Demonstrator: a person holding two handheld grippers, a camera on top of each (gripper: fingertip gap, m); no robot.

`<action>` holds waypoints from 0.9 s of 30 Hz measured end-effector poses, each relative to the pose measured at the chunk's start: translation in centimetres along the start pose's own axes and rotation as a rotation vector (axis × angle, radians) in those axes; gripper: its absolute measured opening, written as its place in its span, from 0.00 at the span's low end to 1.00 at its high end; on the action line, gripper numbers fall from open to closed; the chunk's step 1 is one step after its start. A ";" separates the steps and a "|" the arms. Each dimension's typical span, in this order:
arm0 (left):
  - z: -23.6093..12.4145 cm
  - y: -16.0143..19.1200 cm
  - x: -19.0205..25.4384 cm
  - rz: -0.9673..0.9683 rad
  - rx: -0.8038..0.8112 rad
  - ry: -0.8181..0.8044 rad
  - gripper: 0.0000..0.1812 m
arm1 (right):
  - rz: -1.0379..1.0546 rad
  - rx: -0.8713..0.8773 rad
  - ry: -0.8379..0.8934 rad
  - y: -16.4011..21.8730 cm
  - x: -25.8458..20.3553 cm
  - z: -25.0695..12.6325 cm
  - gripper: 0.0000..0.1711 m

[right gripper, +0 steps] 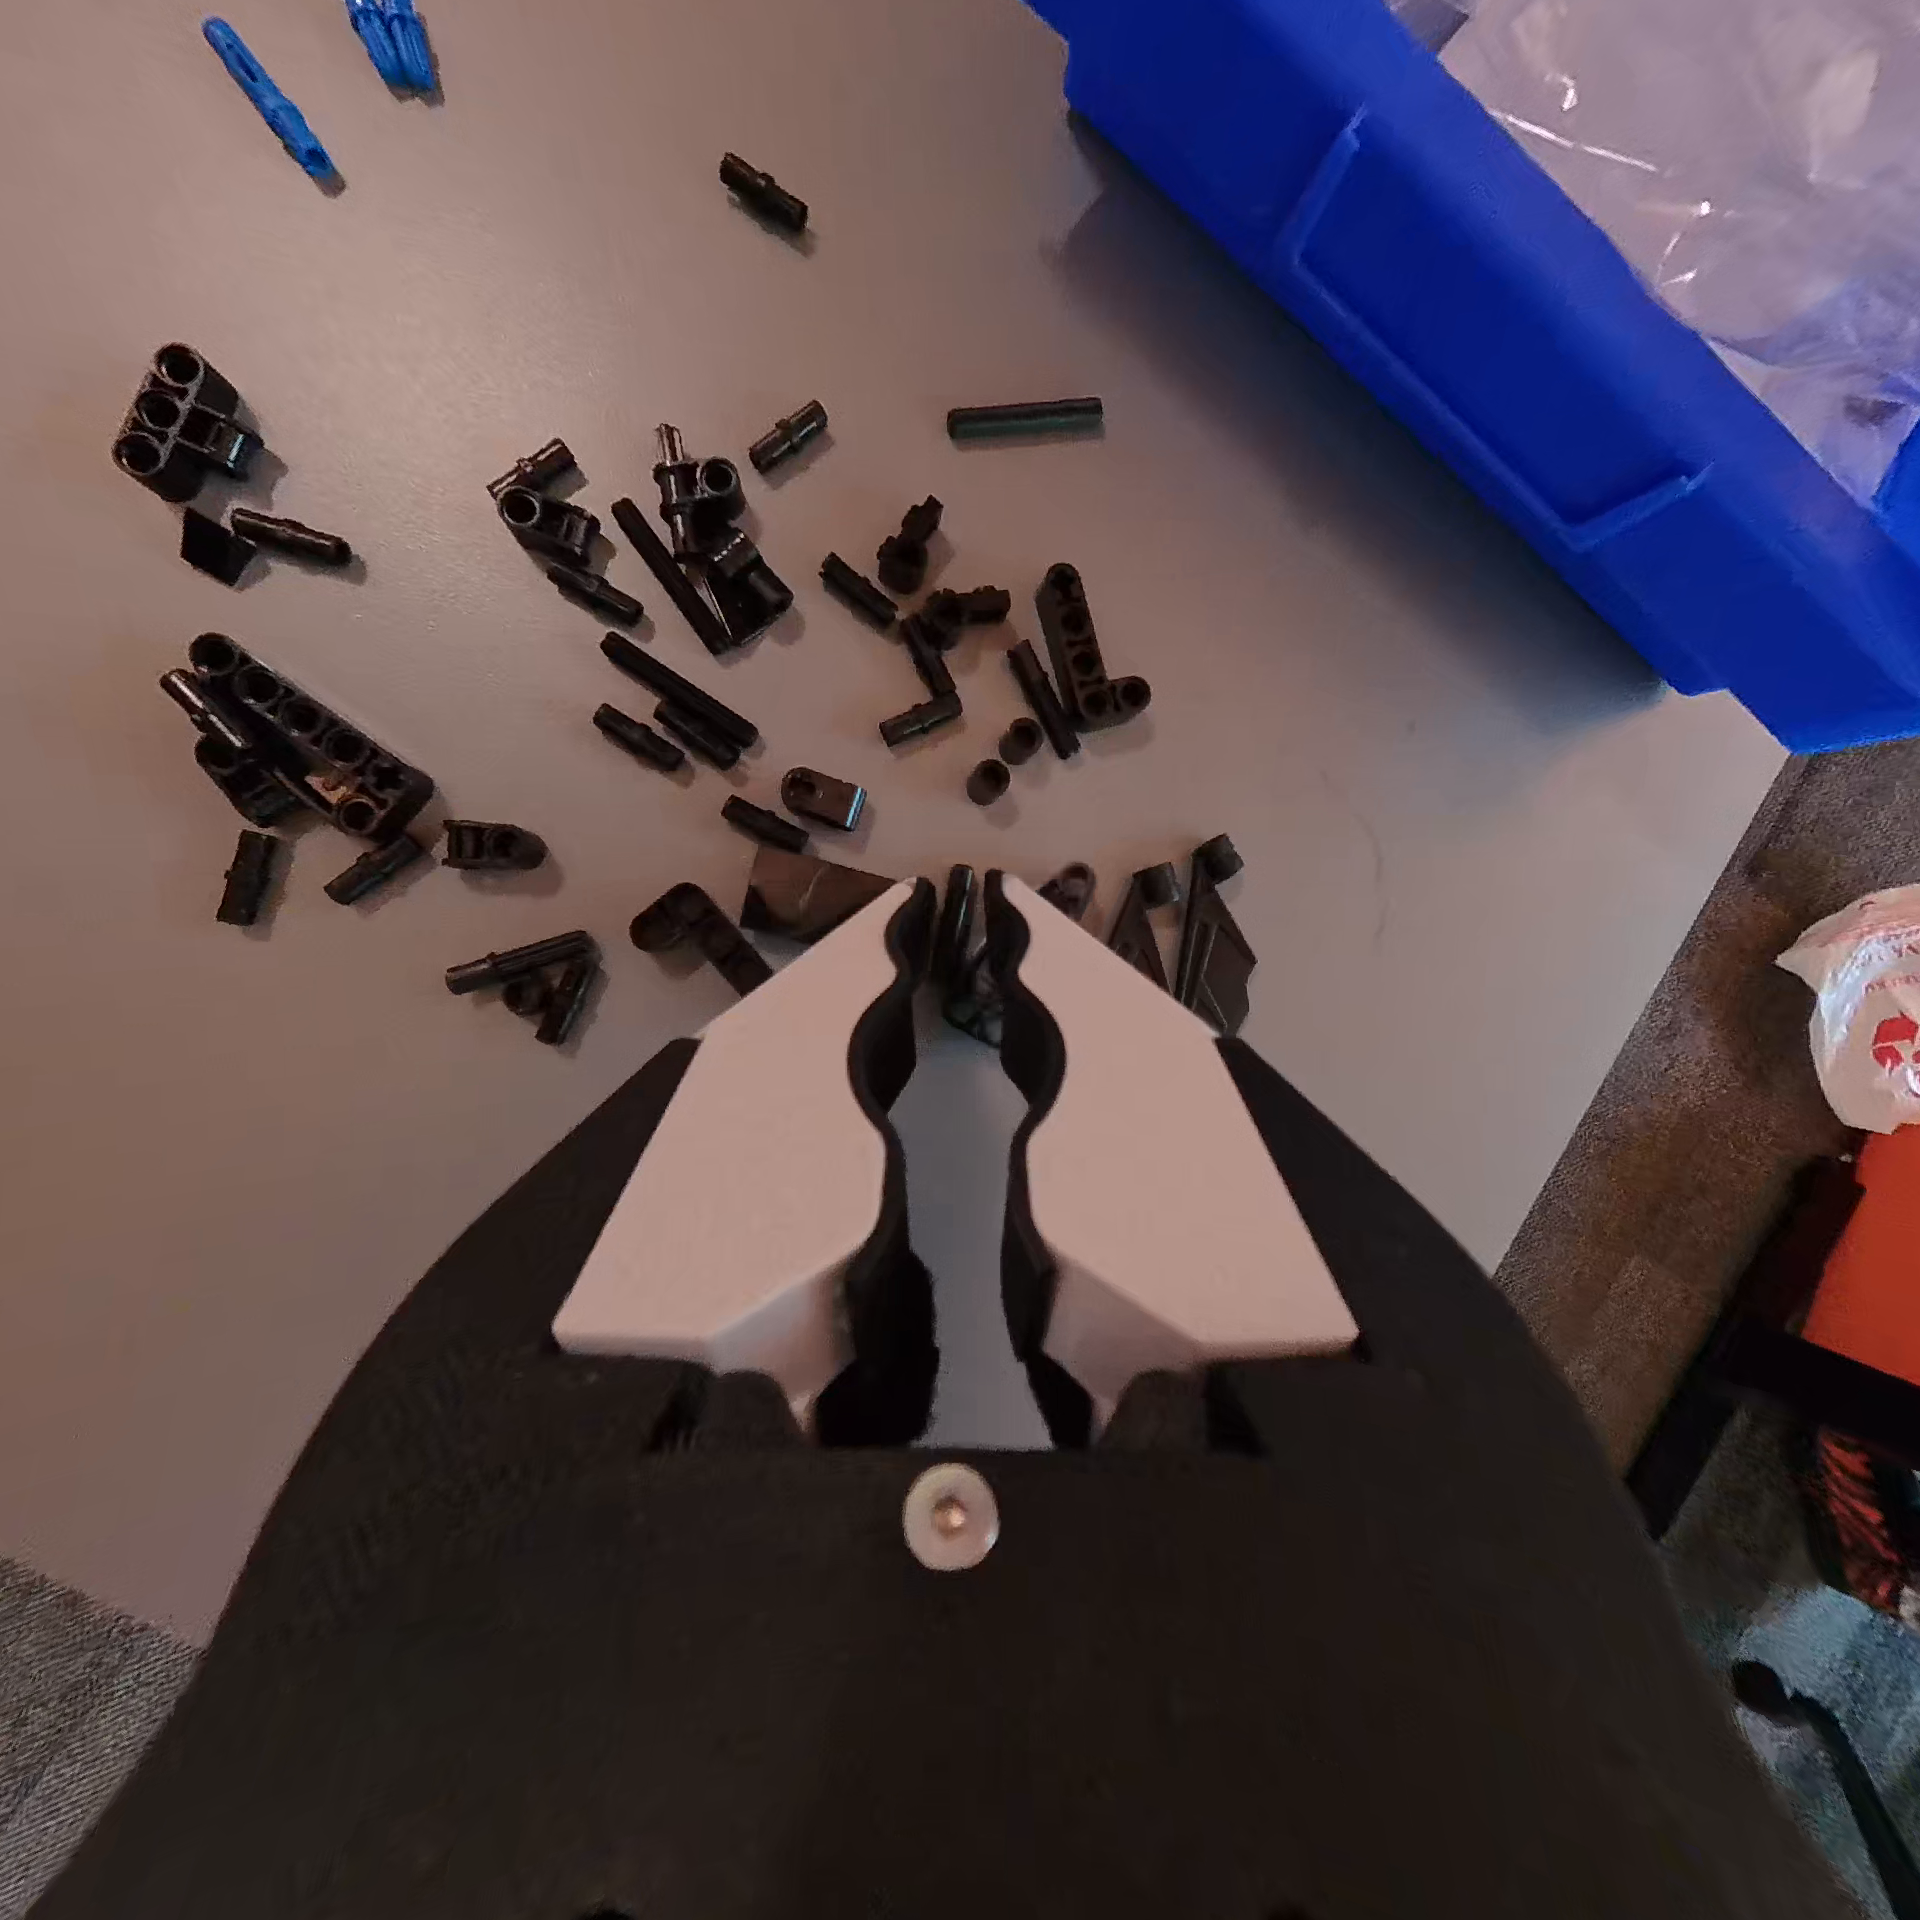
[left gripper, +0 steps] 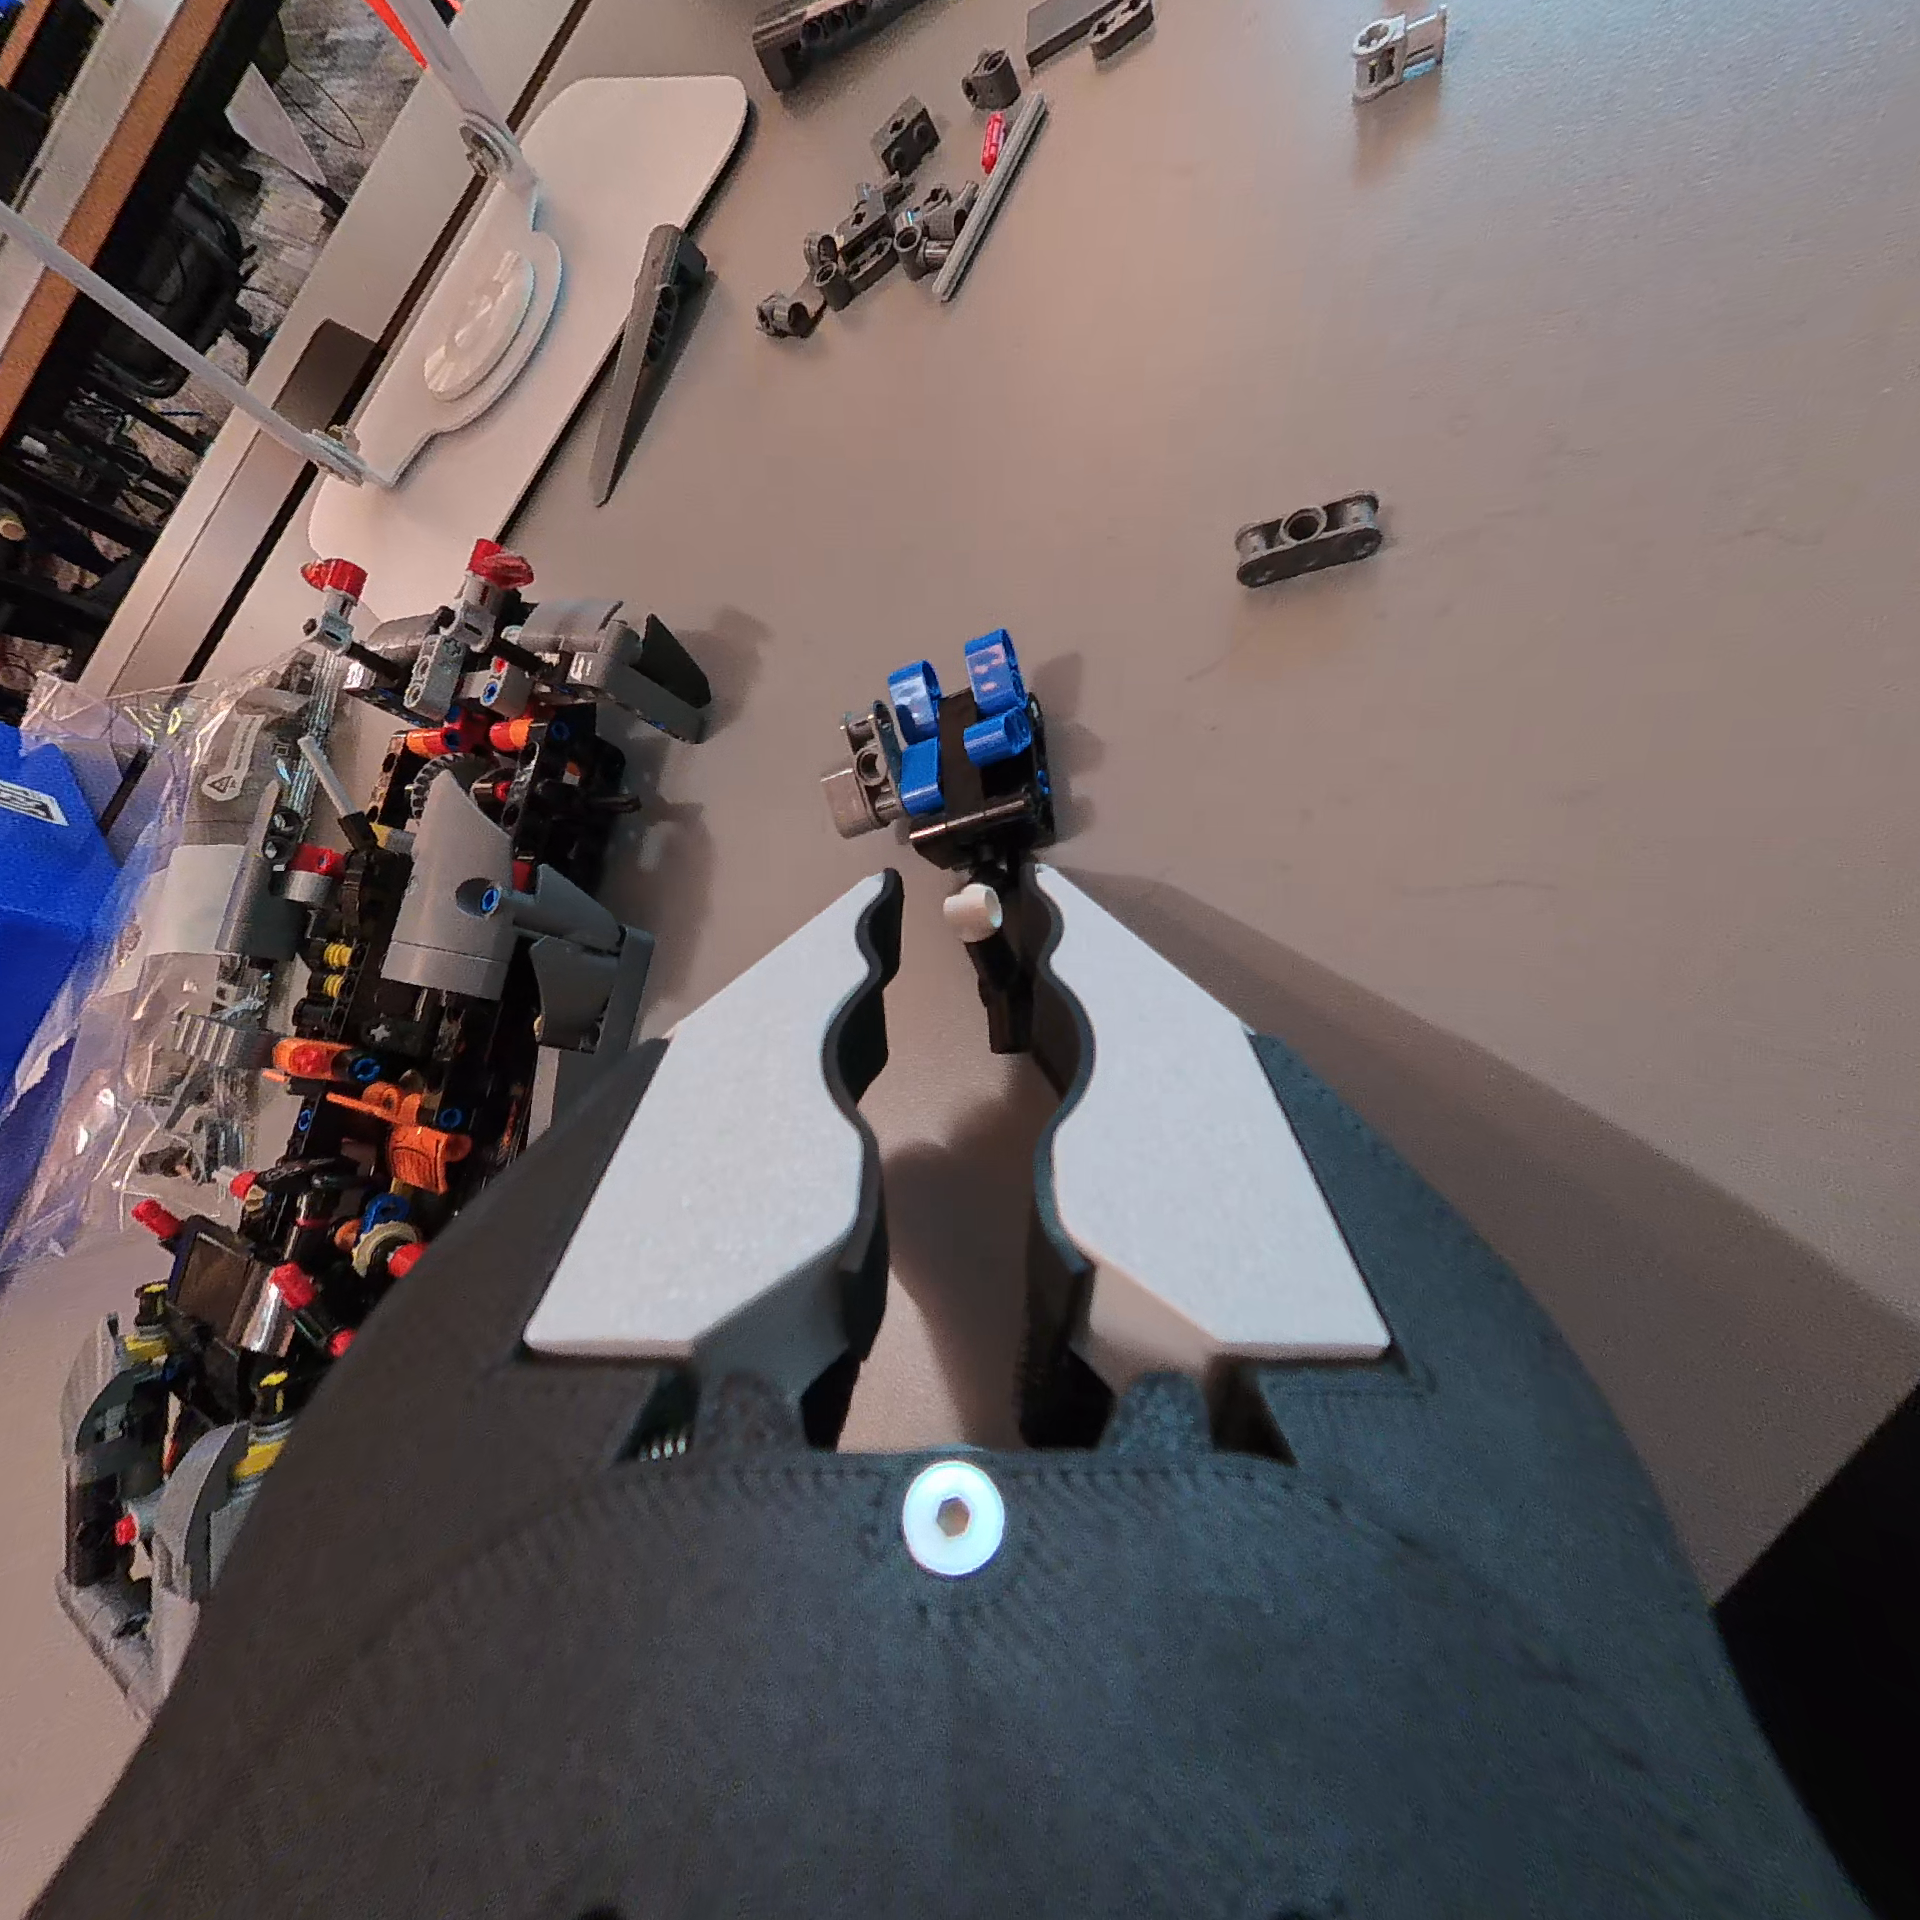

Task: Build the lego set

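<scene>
Left gripper (left gripper: pixel 966 883), parted, frames a blue-and-black lego subassembly (left gripper: pixel 961 743) on the table (left gripper: pixel 1455 831); right gripper (right gripper: pixel 951 888), nearly closed, pinches a black lego piece (right gripper: pixel 958 920) near the table's edge.

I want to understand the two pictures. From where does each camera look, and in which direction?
Left wrist view: on the left tool, looking forward and down at a small blue and black assembly; its own two fingers show.
Right wrist view: on the right tool, looking down at scattered black pieces; its fingers show, pinching a black piece.
Shared: the grey table and, probably, the blue bin.
</scene>
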State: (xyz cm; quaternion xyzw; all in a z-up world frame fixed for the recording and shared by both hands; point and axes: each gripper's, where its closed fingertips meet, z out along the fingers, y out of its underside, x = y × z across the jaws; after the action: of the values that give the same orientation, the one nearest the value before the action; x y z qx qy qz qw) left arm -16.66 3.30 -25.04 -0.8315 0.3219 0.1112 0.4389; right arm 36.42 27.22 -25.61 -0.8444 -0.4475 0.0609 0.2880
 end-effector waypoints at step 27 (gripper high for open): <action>0.0 0.0 -0.2 0.007 -0.003 -0.027 0.11 | 0.052 0.052 0.016 -1.9 -0.1 -0.8 0.00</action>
State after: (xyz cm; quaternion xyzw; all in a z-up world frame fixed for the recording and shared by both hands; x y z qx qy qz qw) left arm -16.84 3.38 -24.97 -0.8296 0.3185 0.1245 0.4414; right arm 35.27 27.59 -24.00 -0.8484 -0.4215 0.0732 0.3117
